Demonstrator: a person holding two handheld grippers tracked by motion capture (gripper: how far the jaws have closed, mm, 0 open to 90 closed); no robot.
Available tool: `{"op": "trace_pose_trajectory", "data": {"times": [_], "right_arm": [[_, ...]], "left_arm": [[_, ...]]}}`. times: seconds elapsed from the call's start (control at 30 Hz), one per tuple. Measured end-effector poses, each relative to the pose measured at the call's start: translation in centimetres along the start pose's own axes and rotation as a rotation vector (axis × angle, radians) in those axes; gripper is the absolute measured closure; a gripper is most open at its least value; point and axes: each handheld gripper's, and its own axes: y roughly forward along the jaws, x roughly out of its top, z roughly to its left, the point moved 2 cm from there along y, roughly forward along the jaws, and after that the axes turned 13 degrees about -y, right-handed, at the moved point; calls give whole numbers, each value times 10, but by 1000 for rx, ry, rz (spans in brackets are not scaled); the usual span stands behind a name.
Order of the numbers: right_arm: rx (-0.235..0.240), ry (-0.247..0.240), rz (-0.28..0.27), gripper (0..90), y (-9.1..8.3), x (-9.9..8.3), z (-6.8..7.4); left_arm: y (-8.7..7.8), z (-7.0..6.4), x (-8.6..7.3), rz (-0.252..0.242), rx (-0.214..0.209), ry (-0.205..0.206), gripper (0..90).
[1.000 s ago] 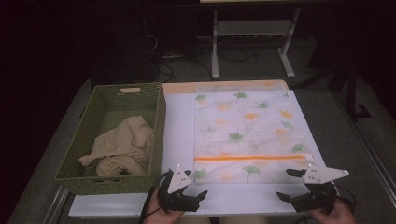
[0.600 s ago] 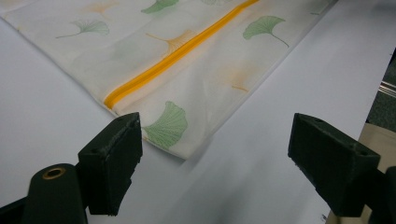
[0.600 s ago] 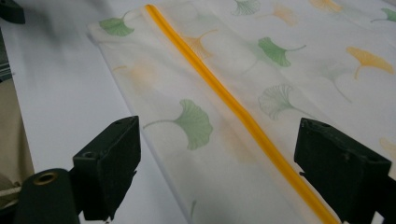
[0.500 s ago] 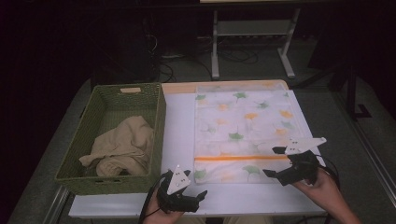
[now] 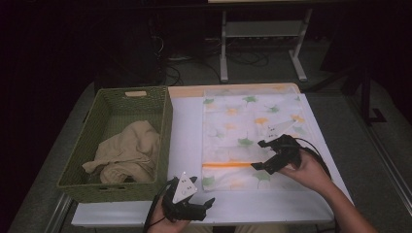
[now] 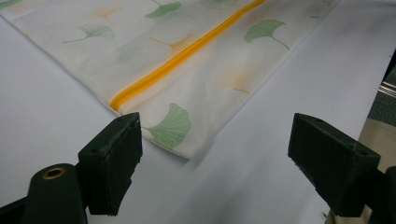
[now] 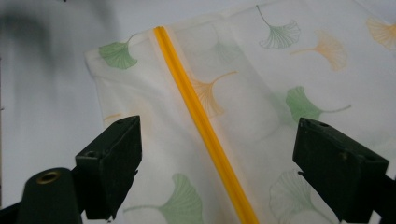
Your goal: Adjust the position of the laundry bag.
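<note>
- overhead, white table [image 5: 187, 126] set in a dark room; grey floor and a metal stand [image 5: 262, 39] behind.
- green woven basket [image 5: 165, 121] on the left part of the table, beige cloth [image 5: 128, 153] bunched inside.
- leaf-print cloth bag [image 5: 243, 126] flat on the table right of the basket, orange zip [image 5: 226, 165] across its near end.
- right gripper [image 5: 262, 155] raised over the bag just past the zip, jaws spread wide, nothing between them; right hand [image 5: 303, 170] angled inward.
- left gripper [image 5: 210, 204] low at the near table edge, off the bag's near left corner, jaws parted and empty.
</note>
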Motion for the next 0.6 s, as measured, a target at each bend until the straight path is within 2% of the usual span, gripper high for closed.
{"op": "trace_pose_trajectory", "data": {"times": [0.1, 0.13, 0.23, 0.3, 0.37, 0.6], "right_arm": [[11, -5, 10, 184, 6, 3, -4], [29, -1, 18, 212, 14, 5, -7], [41, -13, 29, 224, 25, 6, -10], [58, -16, 70, 261, 35, 5, -11], [86, -25, 89, 288, 43, 3, -12], [114, -74, 166, 386, 68, -1, -11]], "left_arm": [[0, -1, 0, -2, -1, 6, 179], [0, -2, 0, -3, -2, 8, 179], [1, -1, 1, 0, -7, 6, 179], [1, -1, 1, 2, -7, 8, 179], [1, -1, 1, 1, -7, 4, 179], [1, 0, 0, 2, -6, -6, 179]]}}
